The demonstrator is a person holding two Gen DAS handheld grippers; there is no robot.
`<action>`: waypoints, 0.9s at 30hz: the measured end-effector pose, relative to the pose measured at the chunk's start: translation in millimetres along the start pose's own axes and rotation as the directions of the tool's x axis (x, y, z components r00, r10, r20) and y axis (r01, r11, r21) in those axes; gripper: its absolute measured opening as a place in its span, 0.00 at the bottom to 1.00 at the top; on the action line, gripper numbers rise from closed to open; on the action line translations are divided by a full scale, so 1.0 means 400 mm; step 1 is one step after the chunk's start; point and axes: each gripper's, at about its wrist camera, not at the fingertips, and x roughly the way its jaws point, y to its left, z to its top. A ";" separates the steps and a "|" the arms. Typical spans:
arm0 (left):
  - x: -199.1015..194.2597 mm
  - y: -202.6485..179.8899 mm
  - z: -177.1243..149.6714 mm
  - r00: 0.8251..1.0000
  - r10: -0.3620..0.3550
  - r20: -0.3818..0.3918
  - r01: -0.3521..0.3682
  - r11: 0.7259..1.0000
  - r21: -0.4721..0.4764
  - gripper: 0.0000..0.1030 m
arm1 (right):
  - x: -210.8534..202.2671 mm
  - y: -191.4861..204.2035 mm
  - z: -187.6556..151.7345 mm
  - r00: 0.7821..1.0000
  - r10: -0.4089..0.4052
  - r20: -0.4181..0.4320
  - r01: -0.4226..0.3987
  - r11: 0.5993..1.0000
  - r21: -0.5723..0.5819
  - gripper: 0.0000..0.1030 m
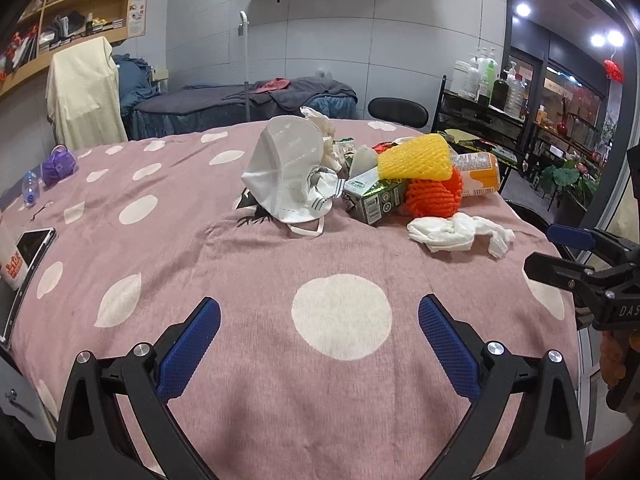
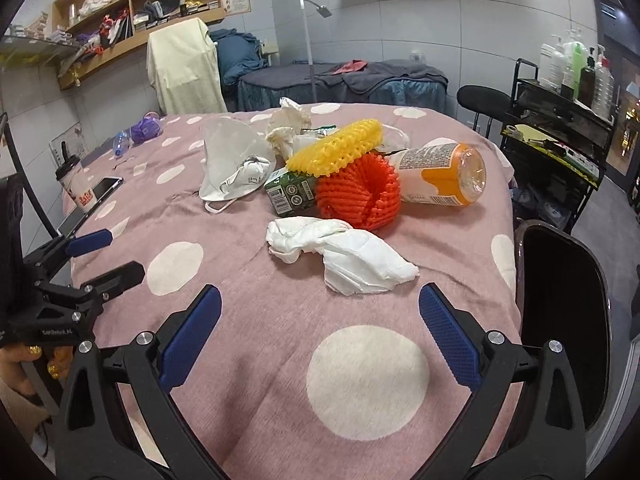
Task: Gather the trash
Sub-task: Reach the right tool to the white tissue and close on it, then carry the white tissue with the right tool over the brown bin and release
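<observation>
Both grippers, left (image 1: 319,330) and right (image 2: 320,320), wide open, empty. Tissue (image 2: 340,252) at 12 o'clock fronts the net (image 2: 360,192), carton (image 2: 290,192), mask (image 2: 230,160).

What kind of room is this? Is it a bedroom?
Probably a massage or beauty parlour, not a bedroom: a narrow treatment bed under dark grey covers, a black trolley carrying tall pump bottles of lotion, and wooden wall shelves of supplies.
</observation>
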 end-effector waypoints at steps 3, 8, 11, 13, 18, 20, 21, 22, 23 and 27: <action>0.017 0.004 0.036 1.000 0.003 0.023 -0.003 1.000 0.030 0.94 | 0.044 0.000 0.028 0.999 -0.015 -0.043 0.013 0.999 -0.040 0.95; 0.073 -0.007 0.089 1.000 0.019 0.025 -0.021 0.993 0.116 0.92 | 0.119 -0.003 0.074 0.993 -0.009 -0.121 -0.003 0.995 -0.098 0.95; 0.105 -0.010 0.111 0.999 0.028 0.017 -0.030 0.989 0.146 0.92 | 0.159 0.001 0.098 0.988 -0.009 -0.154 -0.010 0.992 -0.128 0.95; 0.124 -0.009 0.125 1.000 0.017 0.010 -0.018 0.988 0.152 0.92 | 0.190 0.001 0.108 0.984 -0.024 -0.175 -0.002 0.989 -0.146 0.90; 0.182 -0.015 0.158 0.999 -0.007 -0.037 0.013 0.985 0.173 0.89 | 0.251 -0.015 0.117 0.970 0.017 -0.244 -0.046 0.993 -0.113 0.64; 0.204 -0.018 0.171 0.999 -0.013 -0.053 0.022 0.985 0.172 0.87 | 0.255 -0.022 0.119 0.967 0.058 -0.249 -0.080 0.994 -0.077 0.53; 0.213 -0.018 0.178 0.998 -0.012 -0.060 0.022 0.986 0.168 0.86 | 0.255 -0.023 0.120 0.965 0.071 -0.251 -0.091 0.993 -0.069 0.46; 0.223 -0.018 0.185 0.997 -0.017 -0.069 0.028 0.986 0.161 0.82 | 0.253 -0.022 0.119 0.965 0.081 -0.250 -0.100 0.993 -0.065 0.42; 0.231 -0.020 0.190 0.997 -0.025 -0.077 0.037 0.987 0.158 0.80 | 0.251 -0.020 0.118 0.966 0.081 -0.246 -0.100 0.993 -0.068 0.40; 0.267 -0.029 0.208 0.996 -0.008 -0.089 0.022 0.987 0.156 0.70 | 0.239 -0.015 0.111 0.970 0.088 -0.226 -0.104 0.993 -0.061 0.29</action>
